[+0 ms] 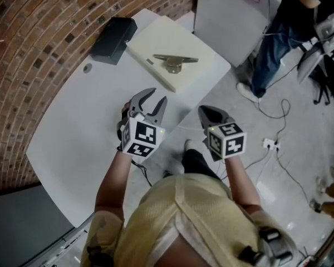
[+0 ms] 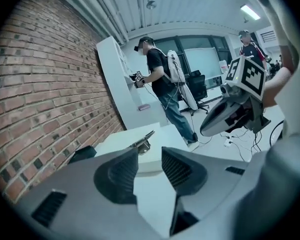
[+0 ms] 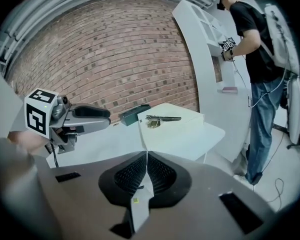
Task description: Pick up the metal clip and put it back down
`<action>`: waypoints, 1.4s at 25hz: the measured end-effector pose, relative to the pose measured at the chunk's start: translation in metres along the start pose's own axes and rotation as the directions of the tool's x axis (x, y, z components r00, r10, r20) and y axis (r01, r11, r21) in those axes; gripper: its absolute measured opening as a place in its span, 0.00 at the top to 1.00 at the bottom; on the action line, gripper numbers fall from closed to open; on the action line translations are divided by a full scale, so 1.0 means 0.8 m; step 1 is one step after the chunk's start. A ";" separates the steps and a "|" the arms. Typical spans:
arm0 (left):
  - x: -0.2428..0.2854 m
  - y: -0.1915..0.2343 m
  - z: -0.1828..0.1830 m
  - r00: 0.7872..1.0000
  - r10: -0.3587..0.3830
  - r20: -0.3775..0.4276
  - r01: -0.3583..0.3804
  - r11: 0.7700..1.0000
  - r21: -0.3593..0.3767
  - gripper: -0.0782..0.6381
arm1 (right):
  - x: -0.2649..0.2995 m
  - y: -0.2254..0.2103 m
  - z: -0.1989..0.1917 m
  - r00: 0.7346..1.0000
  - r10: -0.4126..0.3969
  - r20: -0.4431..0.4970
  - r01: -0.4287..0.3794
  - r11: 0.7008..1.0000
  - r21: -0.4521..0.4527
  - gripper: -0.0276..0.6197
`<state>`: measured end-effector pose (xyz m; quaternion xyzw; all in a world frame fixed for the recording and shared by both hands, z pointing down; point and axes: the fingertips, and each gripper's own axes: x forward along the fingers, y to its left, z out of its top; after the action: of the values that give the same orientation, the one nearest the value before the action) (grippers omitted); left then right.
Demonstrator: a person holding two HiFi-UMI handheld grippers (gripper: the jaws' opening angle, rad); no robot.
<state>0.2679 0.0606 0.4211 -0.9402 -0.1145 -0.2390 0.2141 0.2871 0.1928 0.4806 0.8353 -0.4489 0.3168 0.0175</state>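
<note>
Clip: one metal clip, lying crosswise, thin end right.
My left gripper gapes empty (right gripper closed).

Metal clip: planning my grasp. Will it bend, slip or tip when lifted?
The clip looks like solid metal, so probably stiff. Its long arm overhangs a small base, so pushing an end may tip or spin it. The shiny finish might slip.

Look: metal clip, silvery, a long thin bar over a rounded body.
Pose: lying flat, bar running left to right.
Place: atop the pale slab, at the far side.
</note>
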 end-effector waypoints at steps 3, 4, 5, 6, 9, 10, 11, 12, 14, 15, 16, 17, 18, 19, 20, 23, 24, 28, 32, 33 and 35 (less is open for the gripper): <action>0.030 0.007 0.001 1.000 0.005 -0.030 -0.004 0.999 0.043 0.72 | 0.008 -0.017 0.003 1.000 0.006 -0.018 -0.006 1.000 -0.002 0.95; 0.040 0.009 0.002 0.999 0.007 -0.037 -0.005 0.999 0.053 0.72 | 0.011 -0.022 0.004 1.000 0.008 -0.024 -0.008 1.000 0.000 0.95; 0.050 0.012 0.003 0.999 0.008 -0.043 -0.006 0.998 0.062 0.72 | 0.014 -0.028 0.005 1.000 0.011 -0.028 -0.011 1.000 0.002 0.95; 0.060 0.015 0.004 0.999 0.010 -0.049 -0.006 0.998 0.069 0.72 | 0.017 -0.034 0.006 0.999 0.014 -0.034 -0.014 1.000 0.003 0.95; 0.090 0.021 0.008 0.998 0.015 -0.068 -0.008 0.995 0.097 0.72 | 0.027 -0.051 0.008 0.998 0.027 -0.052 -0.026 1.000 0.007 0.95; 0.098 0.022 0.009 0.997 0.020 -0.077 -0.011 0.994 0.110 0.72 | 0.030 -0.055 0.008 0.998 0.034 -0.059 -0.033 0.999 0.009 0.95; 0.106 0.023 0.009 0.996 0.026 -0.088 -0.015 0.992 0.126 0.72 | 0.034 -0.059 0.008 0.997 0.041 -0.064 -0.040 0.999 0.011 0.95; 0.113 0.024 0.009 0.995 0.035 -0.098 -0.020 0.989 0.145 0.72 | 0.037 -0.064 0.008 0.996 0.048 -0.069 -0.047 0.999 0.013 0.95; 0.128 0.025 0.010 0.992 0.052 -0.116 -0.030 0.982 0.188 0.72 | 0.043 -0.073 0.009 0.995 0.058 -0.078 -0.057 0.998 0.015 0.95; 0.135 0.026 0.009 0.991 0.059 -0.124 -0.032 0.978 0.208 0.72 | 0.046 -0.078 0.011 0.995 0.063 -0.079 -0.062 0.998 0.016 0.95; 0.142 0.027 0.009 0.989 0.062 -0.131 -0.032 0.975 0.222 0.72 | 0.049 -0.081 0.013 0.995 0.068 -0.079 -0.067 0.998 0.018 0.95; 0.149 0.028 0.008 0.988 0.063 -0.138 -0.030 0.973 0.230 0.72 | 0.053 -0.085 0.015 0.994 0.072 -0.080 -0.071 0.997 0.018 0.95; 0.155 0.030 0.006 0.987 0.063 -0.145 -0.027 0.972 0.232 0.72 | 0.056 -0.089 0.017 0.994 0.076 -0.081 -0.074 0.997 0.019 0.95; 0.161 0.031 0.005 0.986 0.061 -0.152 -0.025 0.972 0.232 0.72 | 0.059 -0.092 0.018 0.993 0.079 -0.084 -0.077 0.997 0.021 0.95; 0.166 0.032 0.004 0.985 0.062 -0.159 -0.024 0.972 0.233 0.72 | 0.062 -0.096 0.019 0.993 0.082 -0.086 -0.080 0.997 0.022 0.95; 0.178 0.038 0.001 0.980 0.083 -0.179 -0.032 0.961 0.275 0.72 | 0.069 -0.105 0.019 0.991 0.093 -0.092 -0.091 0.995 0.029 0.95; 0.182 0.040 0.001 0.979 0.093 -0.184 -0.035 0.954 0.297 0.72 | 0.070 -0.109 0.019 0.991 0.096 -0.094 -0.093 0.995 0.032 0.95; 0.197 0.042 0.002 0.974 0.113 -0.196 -0.029 0.921 0.388 0.72 | 0.076 -0.119 0.019 0.989 0.102 -0.106 -0.098 0.994 0.045 0.95; 0.209 0.044 0.006 0.974 0.119 -0.195 -0.025 0.904 0.427 0.72 | 0.082 -0.126 0.018 0.987 0.110 -0.116 -0.105 0.993 0.048 0.95; 0.210 0.044 0.008 0.974 0.121 -0.191 -0.027 0.901 0.432 0.72 | 0.082 -0.127 0.018 0.987 0.113 -0.116 -0.108 0.993 0.049 0.95; 0.213 0.044 0.010 0.975 0.119 -0.190 -0.021 0.892 0.451 0.72 | 0.083 -0.129 0.019 0.987 0.113 -0.116 -0.108 0.993 0.055 0.95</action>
<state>0.4285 0.0526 0.4877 -0.8385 -0.1084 -0.2975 0.4435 0.3995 0.2004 0.5307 0.7890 -0.4849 0.3774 0.0063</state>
